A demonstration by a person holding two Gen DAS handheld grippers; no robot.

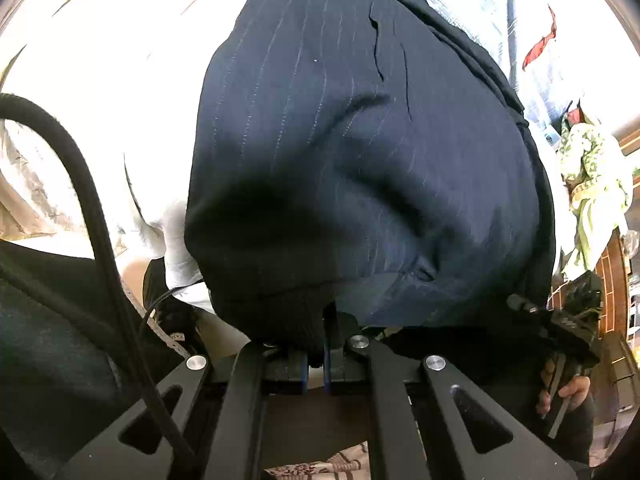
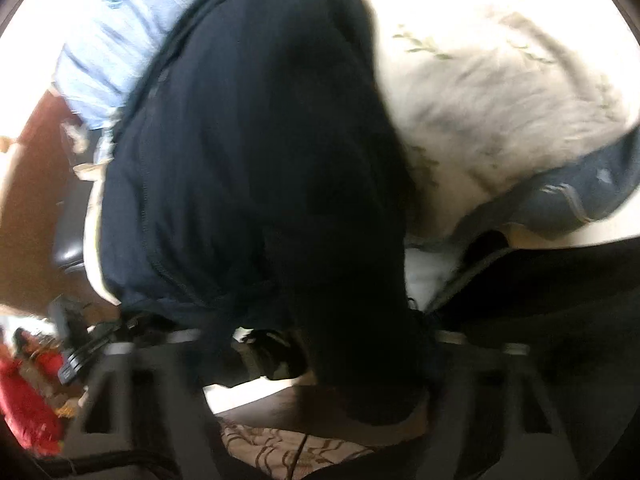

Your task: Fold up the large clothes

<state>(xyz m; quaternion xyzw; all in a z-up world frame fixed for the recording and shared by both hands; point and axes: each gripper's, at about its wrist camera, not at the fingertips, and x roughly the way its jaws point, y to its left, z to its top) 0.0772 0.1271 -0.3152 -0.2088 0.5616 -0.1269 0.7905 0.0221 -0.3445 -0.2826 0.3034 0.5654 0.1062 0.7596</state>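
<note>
A dark navy pinstriped garment (image 1: 340, 152) fills the left wrist view, stretched away from me. My left gripper (image 1: 316, 360) is shut on its near hem, with cloth bunched between the blue pads. In the right wrist view the same dark garment (image 2: 248, 160) hangs across the middle, blurred by motion. My right gripper (image 2: 320, 344) is largely covered by the cloth, and its fingertips are hidden. The right gripper also shows at the far right of the left wrist view (image 1: 568, 332), held in a hand at the garment's other corner.
A light blue shirt (image 1: 516, 28) lies beyond the garment, with a green patterned cloth (image 1: 592, 184) at the right. A black cable (image 1: 92, 216) loops at the left. A white embroidered pillow (image 2: 500, 120) and a grey-blue cloth (image 2: 580, 196) lie to the right. Red fabric (image 2: 24, 400) sits low left.
</note>
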